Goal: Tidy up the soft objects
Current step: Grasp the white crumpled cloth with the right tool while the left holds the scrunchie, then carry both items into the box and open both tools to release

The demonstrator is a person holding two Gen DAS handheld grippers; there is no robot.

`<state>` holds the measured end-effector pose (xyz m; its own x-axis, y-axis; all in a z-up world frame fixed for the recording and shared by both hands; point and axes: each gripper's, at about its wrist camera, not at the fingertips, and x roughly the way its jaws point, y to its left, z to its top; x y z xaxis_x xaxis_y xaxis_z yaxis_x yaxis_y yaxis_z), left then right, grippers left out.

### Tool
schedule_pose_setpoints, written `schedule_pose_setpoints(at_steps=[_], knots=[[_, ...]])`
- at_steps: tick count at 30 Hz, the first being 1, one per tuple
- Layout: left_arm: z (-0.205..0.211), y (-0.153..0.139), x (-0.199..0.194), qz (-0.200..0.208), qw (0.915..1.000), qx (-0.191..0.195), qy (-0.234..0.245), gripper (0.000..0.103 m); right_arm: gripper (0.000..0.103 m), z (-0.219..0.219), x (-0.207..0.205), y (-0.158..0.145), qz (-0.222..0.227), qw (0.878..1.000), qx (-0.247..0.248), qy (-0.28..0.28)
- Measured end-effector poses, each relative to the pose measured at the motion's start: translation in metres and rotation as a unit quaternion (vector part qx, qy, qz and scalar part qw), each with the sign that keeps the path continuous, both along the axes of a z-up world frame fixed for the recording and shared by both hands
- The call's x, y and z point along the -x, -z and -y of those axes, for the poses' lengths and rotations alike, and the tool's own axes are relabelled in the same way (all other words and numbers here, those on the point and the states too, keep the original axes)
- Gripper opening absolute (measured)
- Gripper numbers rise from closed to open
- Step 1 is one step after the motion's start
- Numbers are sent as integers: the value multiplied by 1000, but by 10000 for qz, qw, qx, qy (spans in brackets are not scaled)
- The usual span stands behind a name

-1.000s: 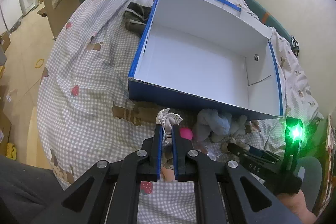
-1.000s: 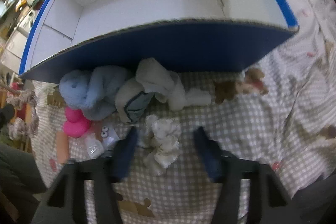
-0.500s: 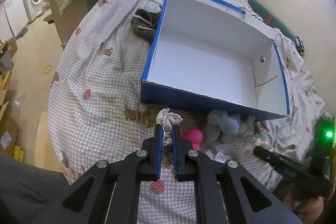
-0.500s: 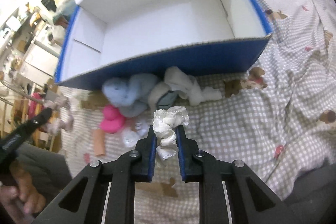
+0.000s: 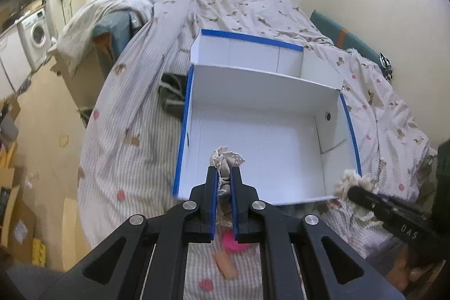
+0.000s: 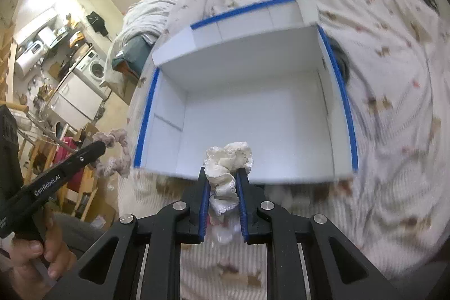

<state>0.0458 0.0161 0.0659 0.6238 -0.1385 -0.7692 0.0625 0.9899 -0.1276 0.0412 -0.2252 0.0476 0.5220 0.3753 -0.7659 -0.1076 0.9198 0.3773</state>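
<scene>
A white box with blue edges (image 5: 264,137) lies open on the bed; it also shows in the right wrist view (image 6: 253,114). My left gripper (image 5: 224,173) is shut on a beige frilly scrunchie (image 5: 226,163), held above the box's near left corner. My right gripper (image 6: 223,176) is shut on a white frilly scrunchie (image 6: 227,162), held above the box's near wall. The white scrunchie also shows in the left wrist view (image 5: 354,182), and the beige one in the right wrist view (image 6: 115,153). A pink soft toy (image 5: 233,239) lies below my left gripper.
The box's lid (image 5: 247,49) stands open behind it. A dark cloth (image 5: 171,94) lies left of the box. A peach tube-shaped item (image 5: 225,264) lies on the checked bedcover (image 5: 126,131). A washing machine (image 5: 35,33) and floor are far left.
Both grippers have risen from the bedcover with their scrunchies and moved forward over the box's near edge. The right gripper closed on the white scrunchie a second ago.
</scene>
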Motion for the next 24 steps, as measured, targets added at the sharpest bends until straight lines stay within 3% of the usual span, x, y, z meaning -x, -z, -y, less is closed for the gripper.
schedule_pose_setpoints(at_steps=[9, 17, 21, 24], knots=[[16, 20, -56, -139, 9997, -165, 141, 8, 20, -14, -51, 7, 184, 9996, 220, -69], [37, 55, -82, -281, 9982, -445, 291, 8, 20, -8, -71, 47, -112, 9994, 313, 10], [60, 85, -81, -118, 9943, -903, 561, 8, 20, -7, -75, 68, -332, 9978, 562, 151], [67, 101, -84, -192, 9953, -749, 576, 8, 20, 0, -79, 79, -575, 9972, 380, 299]])
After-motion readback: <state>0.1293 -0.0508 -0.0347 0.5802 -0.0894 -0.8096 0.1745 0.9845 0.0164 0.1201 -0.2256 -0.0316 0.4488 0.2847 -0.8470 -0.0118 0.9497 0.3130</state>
